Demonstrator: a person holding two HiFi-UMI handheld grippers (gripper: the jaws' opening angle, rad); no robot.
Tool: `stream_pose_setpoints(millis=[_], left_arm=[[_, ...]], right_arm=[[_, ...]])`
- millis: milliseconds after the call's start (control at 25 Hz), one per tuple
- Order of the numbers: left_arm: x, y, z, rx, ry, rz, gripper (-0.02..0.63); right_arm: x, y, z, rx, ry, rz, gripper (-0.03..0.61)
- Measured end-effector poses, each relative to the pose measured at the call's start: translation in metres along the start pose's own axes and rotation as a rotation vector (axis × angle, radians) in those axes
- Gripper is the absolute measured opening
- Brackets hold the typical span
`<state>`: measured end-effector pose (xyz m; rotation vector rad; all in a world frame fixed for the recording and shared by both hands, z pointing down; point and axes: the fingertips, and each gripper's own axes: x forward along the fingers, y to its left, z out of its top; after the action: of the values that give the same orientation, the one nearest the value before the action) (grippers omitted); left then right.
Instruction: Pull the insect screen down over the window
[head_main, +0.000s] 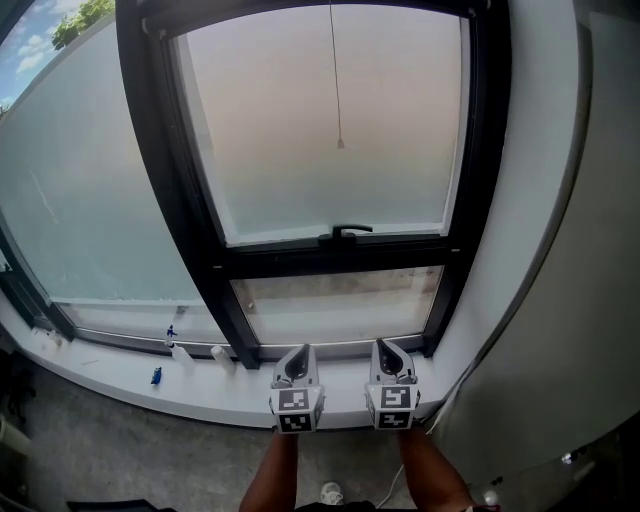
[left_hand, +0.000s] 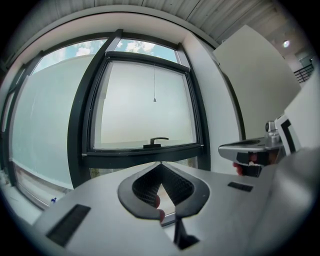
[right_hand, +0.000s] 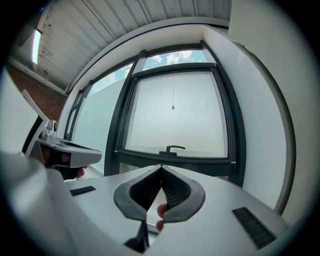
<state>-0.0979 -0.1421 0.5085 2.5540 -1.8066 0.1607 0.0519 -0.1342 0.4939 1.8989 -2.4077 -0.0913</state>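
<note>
A black-framed window (head_main: 330, 125) with frosted glass fills the wall ahead. A thin pull cord (head_main: 338, 100) with a small end bead (head_main: 340, 144) hangs down the middle of the pane from the top, where the screen is rolled up out of sight. A black handle (head_main: 345, 232) sits on the sash's lower bar. My left gripper (head_main: 299, 357) and right gripper (head_main: 388, 350) are held low, side by side in front of the sill, both shut and empty, far below the cord. The cord (left_hand: 154, 82) and the cord (right_hand: 173, 90) show in each gripper view.
The white sill (head_main: 200, 385) carries small bottles (head_main: 181, 352) and a blue item (head_main: 156, 376) at the left. A white wall (head_main: 560, 230) flanks the window on the right. A larger frosted pane (head_main: 90, 180) stands to the left.
</note>
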Motion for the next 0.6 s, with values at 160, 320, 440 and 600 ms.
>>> stream_pose_setpoints(millis=[160,320,440,600], left_arm=[[0.014,0.012,0.006,-0.010,-0.019,-0.014,0.003],[0.027,0.030,0.008,-0.001,-0.023,-0.028,0.002],[0.036,0.038,0.009,0.004,-0.023,-0.043,0.003],[0.045,0.036,0.013,0.005,-0.045,-0.067,0.002]], right_arm=[[0.018,0.001,0.002,-0.003,0.006,-0.016,0.003],[0.036,0.008,0.003,0.012,0.015,-0.022,0.003],[0.044,0.011,0.006,0.003,0.013,-0.035,0.003],[0.051,0.012,0.008,-0.019,0.006,-0.047,0.003]])
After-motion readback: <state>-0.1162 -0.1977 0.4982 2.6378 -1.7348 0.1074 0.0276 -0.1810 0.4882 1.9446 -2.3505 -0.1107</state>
